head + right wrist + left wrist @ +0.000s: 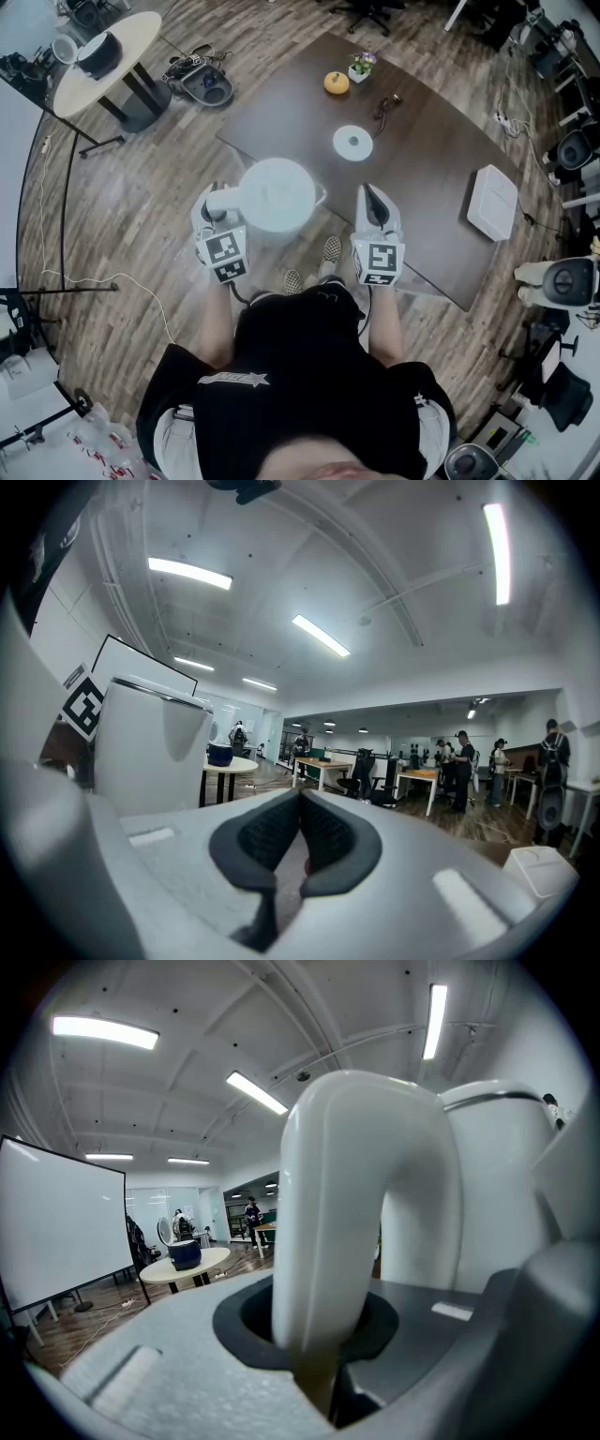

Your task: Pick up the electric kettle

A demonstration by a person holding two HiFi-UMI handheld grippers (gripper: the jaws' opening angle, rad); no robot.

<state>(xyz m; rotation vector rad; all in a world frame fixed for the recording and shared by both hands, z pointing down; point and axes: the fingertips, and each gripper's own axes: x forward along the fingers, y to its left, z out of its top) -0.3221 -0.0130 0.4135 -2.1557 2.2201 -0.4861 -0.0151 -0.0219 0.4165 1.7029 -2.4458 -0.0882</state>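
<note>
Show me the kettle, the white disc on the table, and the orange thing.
kettle (278,192), head view, on its lid.
white disc (352,142), head view, on its centre.
orange thing (337,82), head view, on its top.

No legible words or numbers; only square markers (226,253) on the left hand-held gripper (215,199) and right hand-held gripper (373,195), plus an unreadable shirt logo (232,379).

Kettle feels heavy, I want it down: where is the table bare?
Bare tabletop lies between the kettle base and the white box, and left of the base. The far corner is crowded: orange fruit, potted plant.
</note>
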